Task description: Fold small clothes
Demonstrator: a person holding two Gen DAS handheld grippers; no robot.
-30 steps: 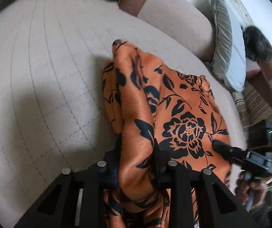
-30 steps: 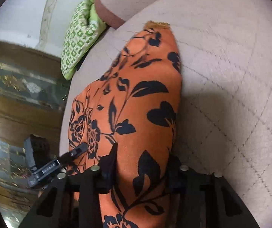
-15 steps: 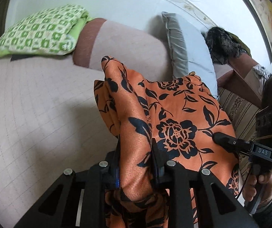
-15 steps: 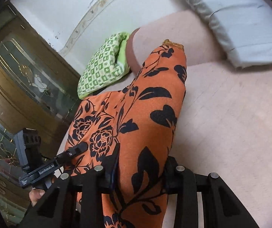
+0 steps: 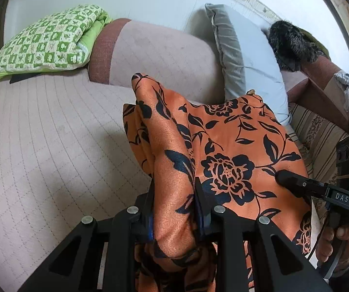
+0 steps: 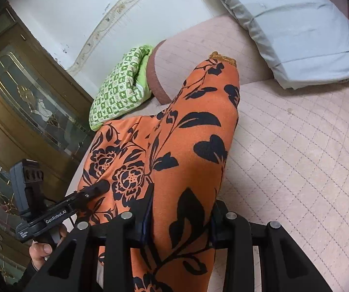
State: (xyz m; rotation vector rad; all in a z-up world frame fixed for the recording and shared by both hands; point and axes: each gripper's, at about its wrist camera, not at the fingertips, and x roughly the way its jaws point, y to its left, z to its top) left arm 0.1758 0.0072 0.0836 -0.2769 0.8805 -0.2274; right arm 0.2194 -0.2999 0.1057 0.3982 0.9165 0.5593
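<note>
A bunched fold of the orange floral garment point(image 5: 232, 146) is pinched between the fingers of the left gripper point(image 5: 174, 206), at 6 o'clock in the left wrist view. The cloth is held up above the quilted beige sofa seat point(image 5: 52, 141) and is stretched toward 3 o'clock, where the right gripper point(image 5: 286, 178) is seen clamped on its far edge. In the right wrist view another fold is squeezed between that gripper's fingers. A green checked cushion point(image 5: 50, 46) is seen at 10 o'clock, and a grey pillow point(image 5: 249, 63) at 1 o'clock against the sofa back.
</note>
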